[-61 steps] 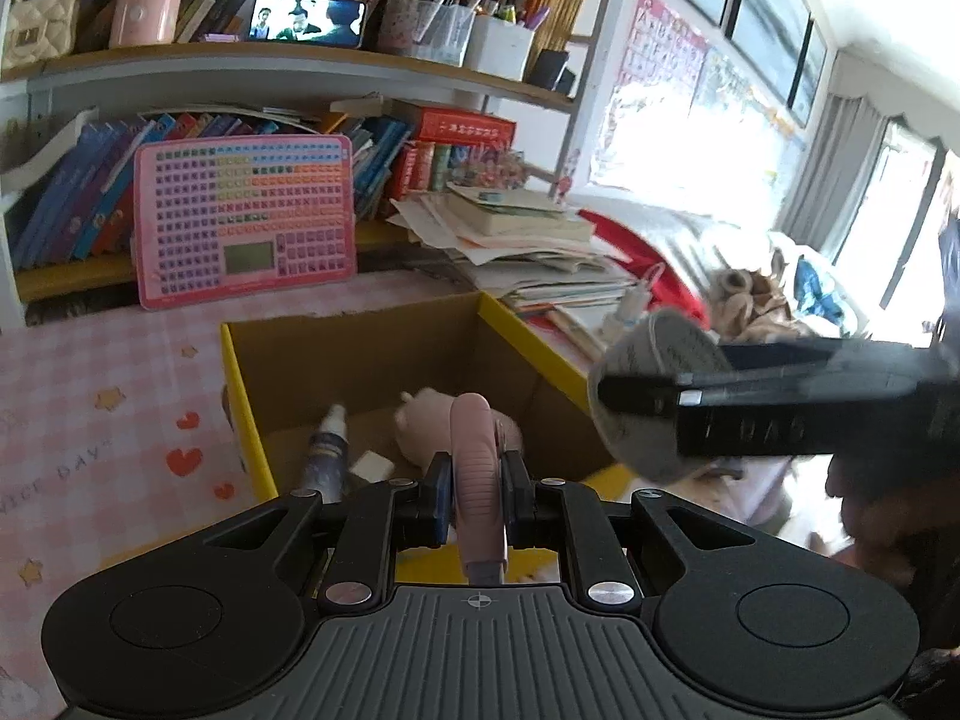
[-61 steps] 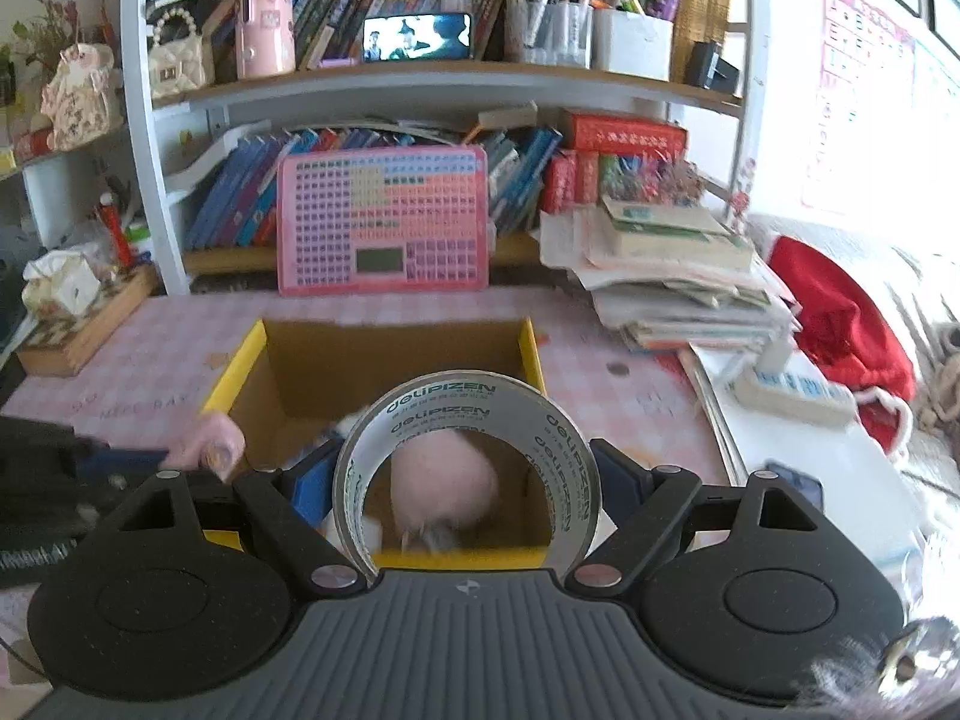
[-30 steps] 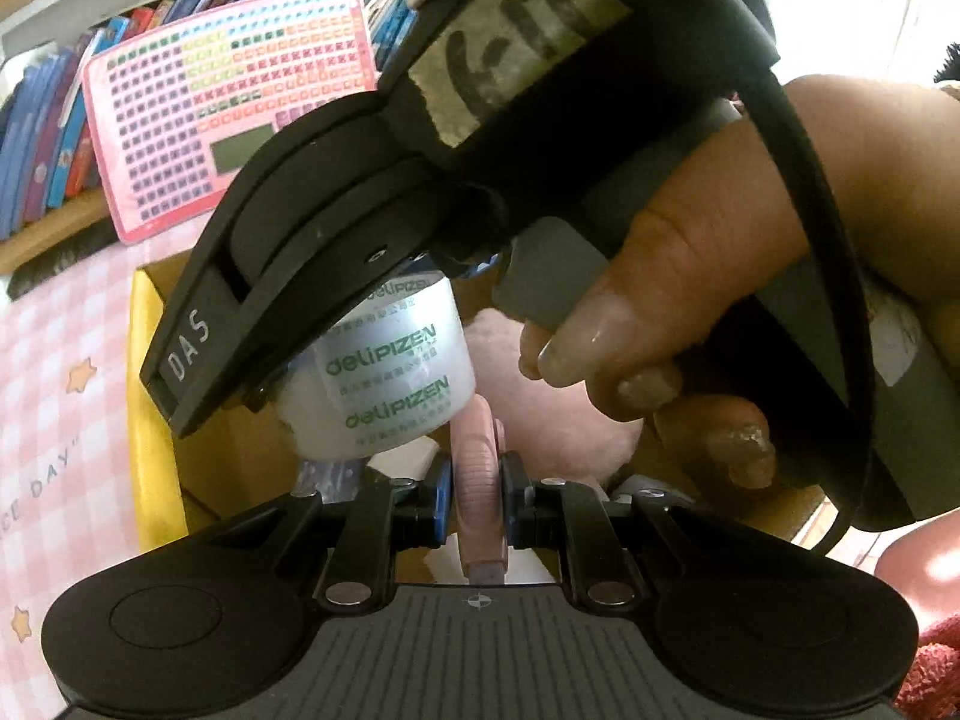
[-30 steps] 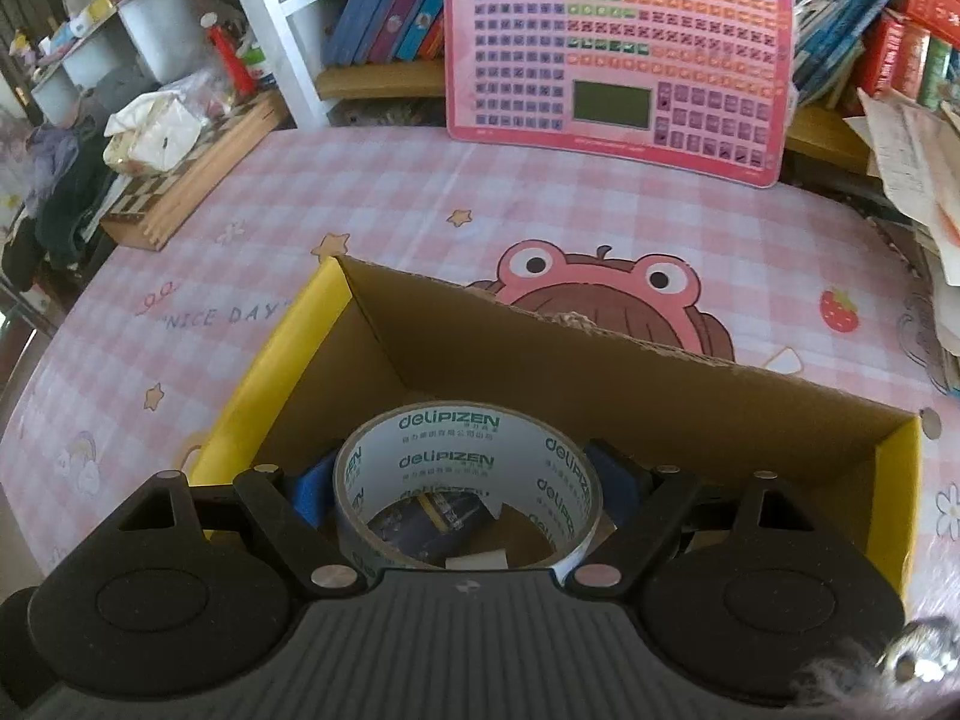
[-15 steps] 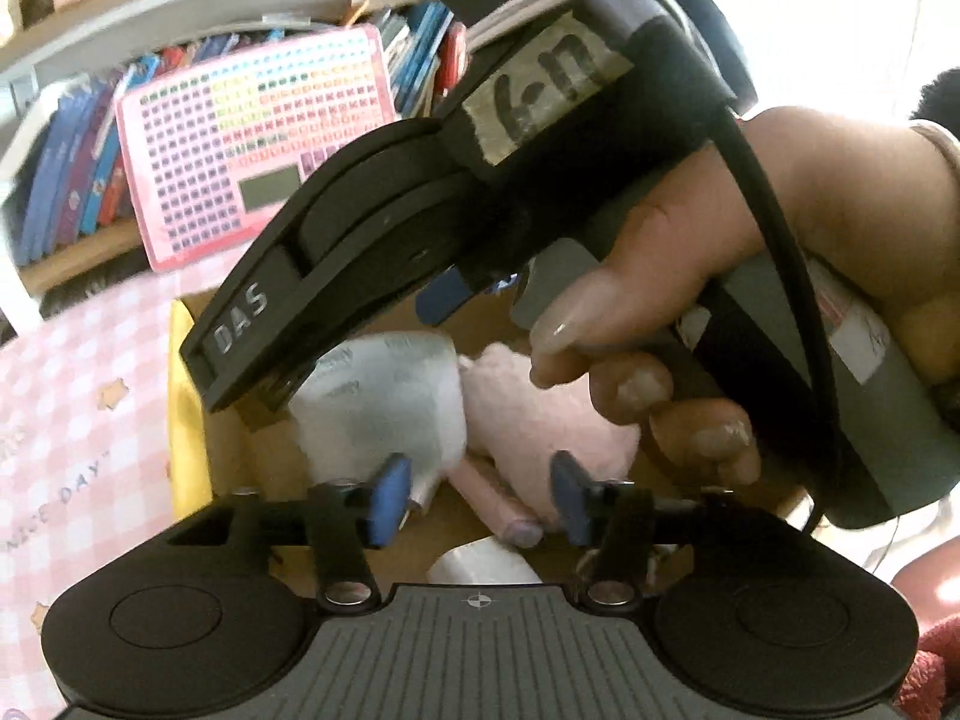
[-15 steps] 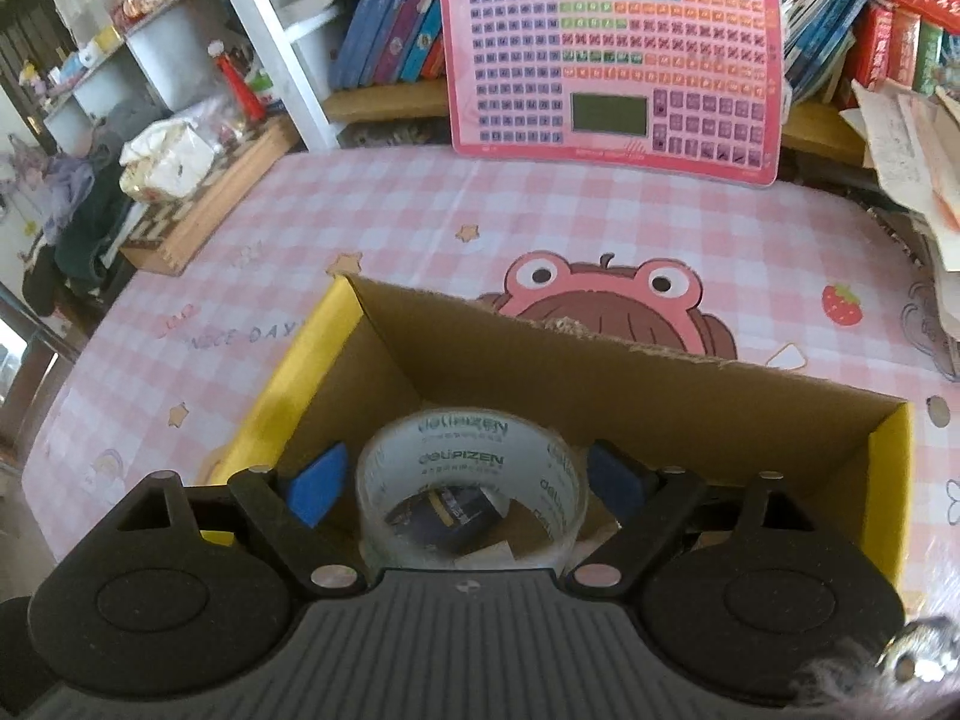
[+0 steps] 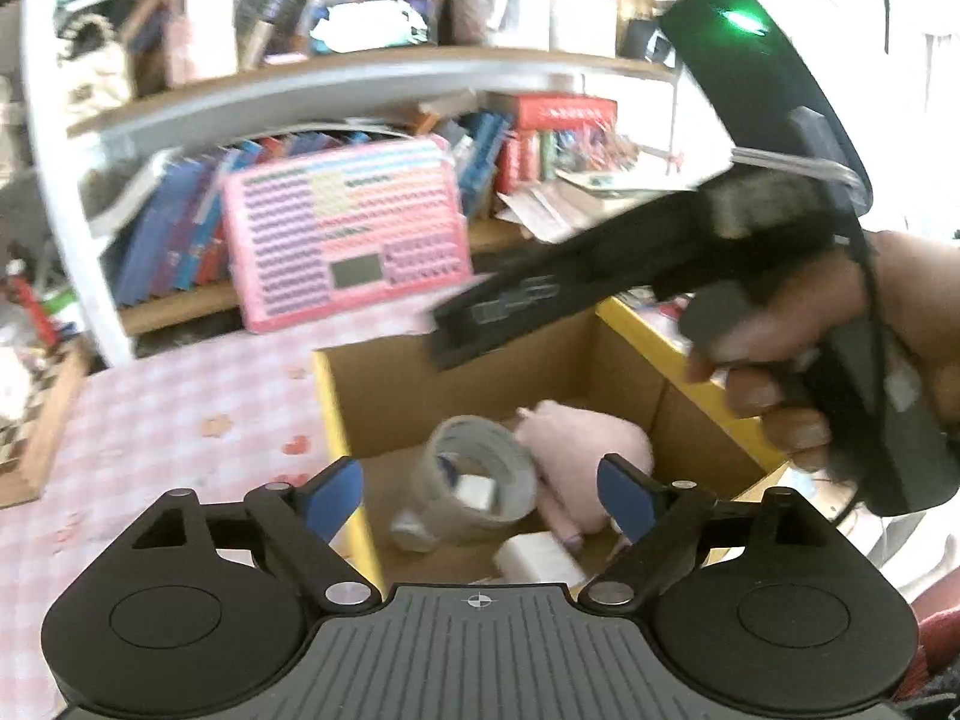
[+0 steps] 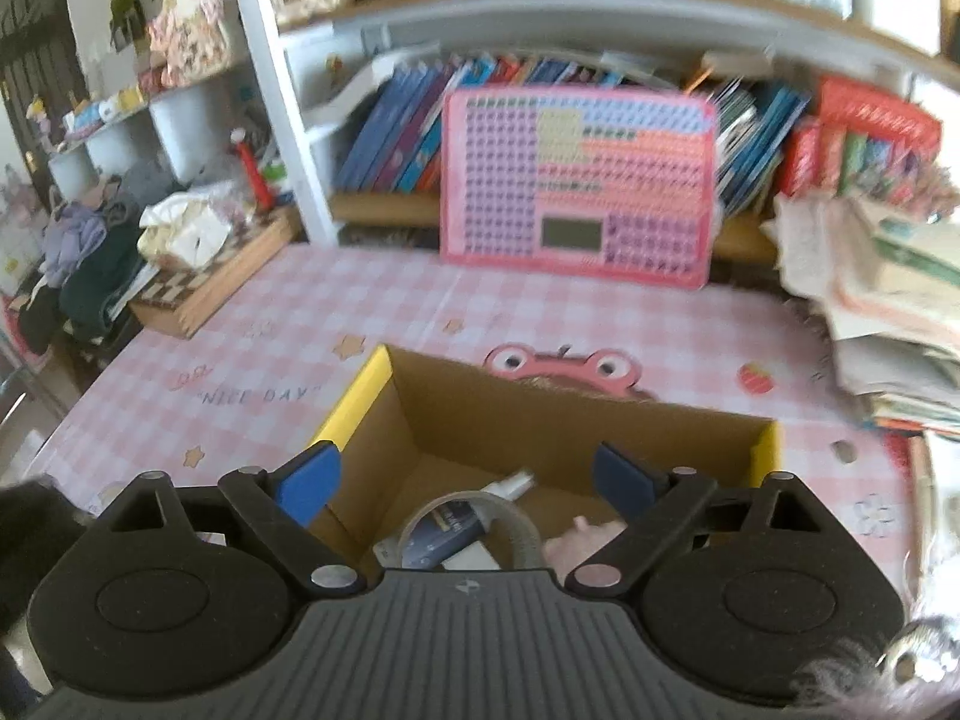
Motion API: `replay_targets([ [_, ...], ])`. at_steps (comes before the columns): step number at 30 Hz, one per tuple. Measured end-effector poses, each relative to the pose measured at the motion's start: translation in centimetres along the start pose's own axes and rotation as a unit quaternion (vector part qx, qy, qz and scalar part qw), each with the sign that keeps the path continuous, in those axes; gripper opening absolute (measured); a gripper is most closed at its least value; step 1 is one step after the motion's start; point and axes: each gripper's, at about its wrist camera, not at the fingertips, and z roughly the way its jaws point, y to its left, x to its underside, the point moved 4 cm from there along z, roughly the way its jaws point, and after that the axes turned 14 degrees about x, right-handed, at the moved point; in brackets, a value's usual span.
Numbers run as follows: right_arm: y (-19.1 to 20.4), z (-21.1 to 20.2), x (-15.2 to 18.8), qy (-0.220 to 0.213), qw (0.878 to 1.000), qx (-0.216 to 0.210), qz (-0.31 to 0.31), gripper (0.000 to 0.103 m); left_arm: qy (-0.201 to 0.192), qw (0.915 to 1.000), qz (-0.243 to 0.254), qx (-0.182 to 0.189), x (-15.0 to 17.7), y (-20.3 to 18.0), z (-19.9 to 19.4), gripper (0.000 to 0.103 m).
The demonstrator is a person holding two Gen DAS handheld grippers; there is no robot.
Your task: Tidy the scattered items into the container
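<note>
A: Cardboard first: the brown cardboard box with yellow rims (image 8: 354, 405) stands on the pink checked bench (image 8: 288, 354) near its front edge. The grey roll of packing tape (image 7: 480, 483) lies inside it, against the soft pink plush toy (image 7: 585, 441).

B: And the fingers?

A: Both sets spread wide, holding nothing. The left gripper (image 7: 480, 495) hovers over the box; the right gripper (image 8: 465, 480) too.

B: So, how to do this well?

A: I'd lift both straight up and clear of the yellow rims, keeping the two apart, since the right hand (image 7: 840, 354) crowds the box.

B: Anything in the way?

A: The pink calculator-like board (image 8: 579, 186) leans at the bench's back edge, and a stack of papers (image 8: 888, 306) is heaped at the right edge.
</note>
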Motion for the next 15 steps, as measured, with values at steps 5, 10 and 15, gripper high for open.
replay_targets([
  [5, -0.4, -3.6, 1.2, -0.039, 0.999, 0.035, 0.013, 0.093, -0.025, 0.9988, -0.027, -0.031, 0.9, 2.7, -3.8, 0.095],
  [10, -0.5, -6.3, 3.1, -0.064, 0.995, 0.071, 0.028, 0.094, -0.044, 0.9962, -0.056, -0.051, 2.1, 3.8, -6.8, 0.095],
  [15, -0.3, -8.4, 5.2, -0.076, 0.99, 0.099, 0.06, 0.095, -0.058, 0.994, -0.062, -0.069, 3.7, 4.6, -9.1, 0.095],
])
